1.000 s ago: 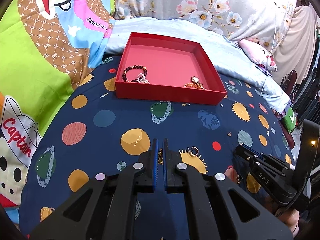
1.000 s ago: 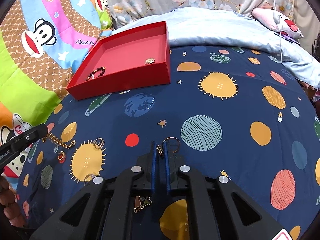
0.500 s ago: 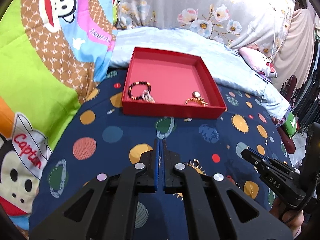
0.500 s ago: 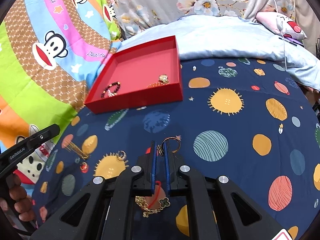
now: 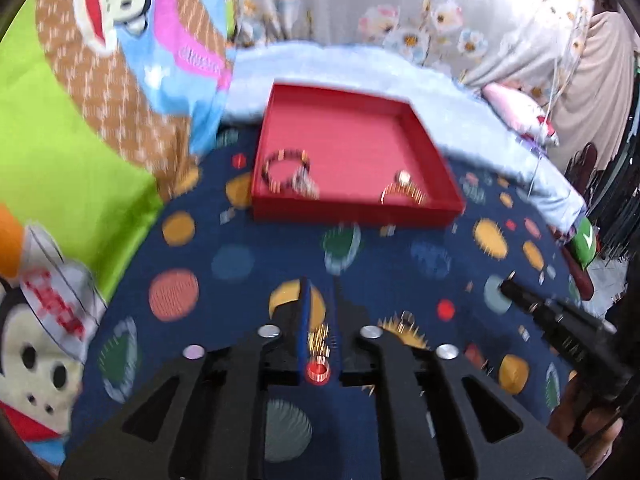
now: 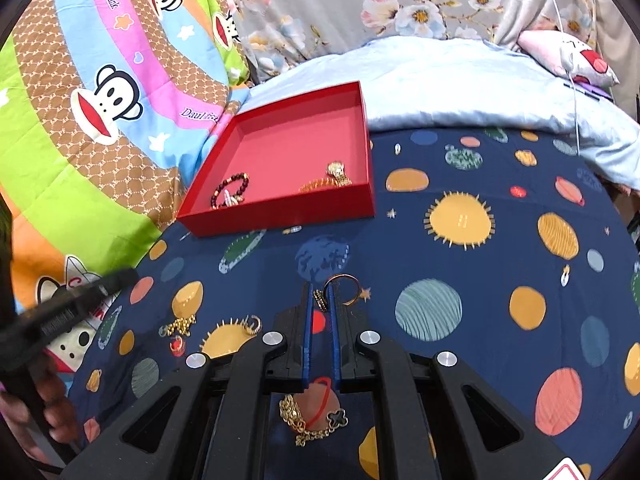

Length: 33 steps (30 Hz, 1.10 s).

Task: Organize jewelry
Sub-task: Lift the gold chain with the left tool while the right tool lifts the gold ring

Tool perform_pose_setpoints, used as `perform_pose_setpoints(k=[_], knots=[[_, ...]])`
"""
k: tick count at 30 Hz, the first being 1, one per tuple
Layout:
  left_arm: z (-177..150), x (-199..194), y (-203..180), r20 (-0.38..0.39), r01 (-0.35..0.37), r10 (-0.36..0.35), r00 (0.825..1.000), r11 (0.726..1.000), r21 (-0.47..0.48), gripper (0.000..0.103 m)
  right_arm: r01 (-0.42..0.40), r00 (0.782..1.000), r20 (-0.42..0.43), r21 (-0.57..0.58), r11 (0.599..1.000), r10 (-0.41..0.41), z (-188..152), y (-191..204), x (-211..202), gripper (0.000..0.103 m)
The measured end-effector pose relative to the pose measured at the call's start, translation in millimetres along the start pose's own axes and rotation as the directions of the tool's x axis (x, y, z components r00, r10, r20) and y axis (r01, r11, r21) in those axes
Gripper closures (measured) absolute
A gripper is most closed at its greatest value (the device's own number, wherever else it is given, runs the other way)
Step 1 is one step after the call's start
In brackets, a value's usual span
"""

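A shallow red cardboard tray [image 6: 280,148] sits at the upper centre of the right wrist view, on the navy planet-print bedsheet [image 6: 460,264]; a folded pale blue quilt [image 6: 460,88] lies against its far edge. Wide bare sheet lies to the lower right. Inside the tray, a dark beaded bracelet [image 6: 230,190] lies lower left and a gold watch [image 6: 336,172] lower right. The right hand-held gripper [image 6: 322,296] is clamped on a thin gold ring [image 6: 346,288]. The left hand-held gripper [image 5: 320,312] is opening, with a blurred gold chain [image 5: 318,340] seen in the gap; whether the pads touch it is unclear.
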<state>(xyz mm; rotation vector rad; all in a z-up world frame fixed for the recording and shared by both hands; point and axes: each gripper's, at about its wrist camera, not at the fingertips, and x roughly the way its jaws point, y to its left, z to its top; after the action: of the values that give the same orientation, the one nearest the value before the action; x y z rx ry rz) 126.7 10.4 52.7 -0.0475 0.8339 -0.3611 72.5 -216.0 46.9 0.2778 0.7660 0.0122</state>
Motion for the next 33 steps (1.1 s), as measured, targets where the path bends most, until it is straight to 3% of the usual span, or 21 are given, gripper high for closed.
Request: perform_pose_setpoints(k=[2, 4, 9, 11, 16, 25, 27, 28, 29, 33], knots=[[-12, 11, 1, -0.032, 0.001, -0.001, 0.999, 1.0, -0.009, 0.073, -0.002, 1.0, -0.009, 0.005, 1.0, 0.002, -3, -1, 1, 0.097], [-20, 21, 1, -0.056, 0.0, -0.001, 0.998, 1.0, -0.013, 0.066, -0.003, 1.0, -0.013, 0.005, 1.0, 0.003, -5, 0, 2, 0.097], [-30, 37, 0, -0.095, -0.01, 0.01, 0.995, 1.0, -0.004, 0.068, -0.006, 1.0, -0.02, 0.007, 1.0, 0.006, -7, 0, 3, 0.097], [-32, 41, -1, -0.103, -0.005, 0.005, 0.995, 1.0, -0.005, 0.084, -0.007, 1.0, -0.022, 0.008, 1.0, 0.007, -8, 0, 4, 0.097], [-37, 43, -4, -0.113, -0.006, 0.007, 0.994, 1.0, 0.01, 0.103, -0.009, 1.0, -0.028, 0.01, 1.0, 0.009, -8, -1, 7, 0.097], [-33, 34, -1, -0.087, 0.01, -0.011, 0.996, 1.0, -0.02, 0.103, -0.011, 0.999, -0.03, 0.015, 1.0, 0.011, -9, -1, 8, 0.097], [-33, 35, 0, -0.082, -0.01, 0.009, 0.997, 1.0, -0.016, 0.089, -0.01, 0.999, -0.031, 0.017, 1.0, 0.011, -10, -2, 9, 0.097], [-33, 36, 0, -0.082, -0.022, 0.021, 0.996, 1.0, -0.01, 0.071, -0.011, 0.999, -0.032, 0.017, 1.0, 0.012, -10, -2, 9, 0.097], [-34, 37, 0, -0.078, -0.036, 0.035, 0.996, 0.999, -0.011, 0.063, -0.011, 0.999, -0.032, 0.016, 1.0, 0.012, -11, -1, 9, 0.097], [-36, 45, -2, -0.09, -0.052, 0.052, 0.995, 0.999, 0.006, 0.063, -0.013, 0.999, -0.036, 0.012, 1.0, 0.013, -12, 0, 9, 0.097]])
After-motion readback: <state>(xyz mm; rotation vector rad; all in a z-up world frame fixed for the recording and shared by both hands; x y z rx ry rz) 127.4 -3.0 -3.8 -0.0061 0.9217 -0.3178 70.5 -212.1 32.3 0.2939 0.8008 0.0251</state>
